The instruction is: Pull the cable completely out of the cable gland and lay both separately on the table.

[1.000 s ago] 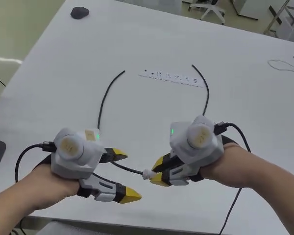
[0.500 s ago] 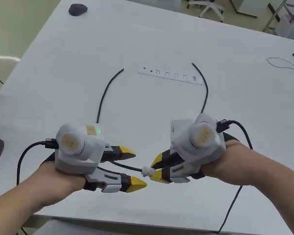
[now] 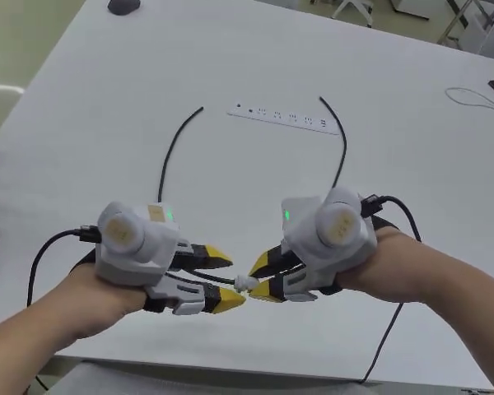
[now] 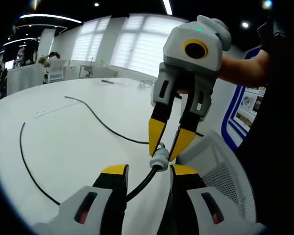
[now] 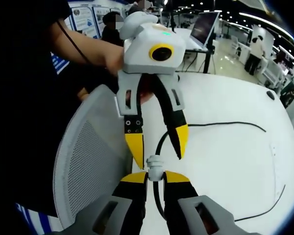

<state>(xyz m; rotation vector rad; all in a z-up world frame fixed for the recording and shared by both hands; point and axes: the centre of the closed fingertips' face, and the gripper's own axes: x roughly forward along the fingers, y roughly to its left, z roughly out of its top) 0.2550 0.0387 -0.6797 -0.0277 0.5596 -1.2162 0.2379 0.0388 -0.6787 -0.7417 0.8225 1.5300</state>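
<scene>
A thin black cable lies in a wide arc on the white table, and its middle is lifted in front of me. It runs through a small white cable gland. My right gripper is shut on the gland at its yellow tips, with the cable trailing back between its jaws. My left gripper faces it, open. Its jaws straddle the cable just beside the gland and do not pinch it. In the left gripper view the right gripper reaches down onto the gland.
A white power strip lies beyond the cable's arc, and a dark mouse sits at the far left corner. A thin white wire lies at the right. The table's near edge runs just below the grippers, above a mesh chair.
My left gripper has moved right towards the gland, so its open jaws now straddle the cable beside it. The right gripper has kept its hold and barely moved.
</scene>
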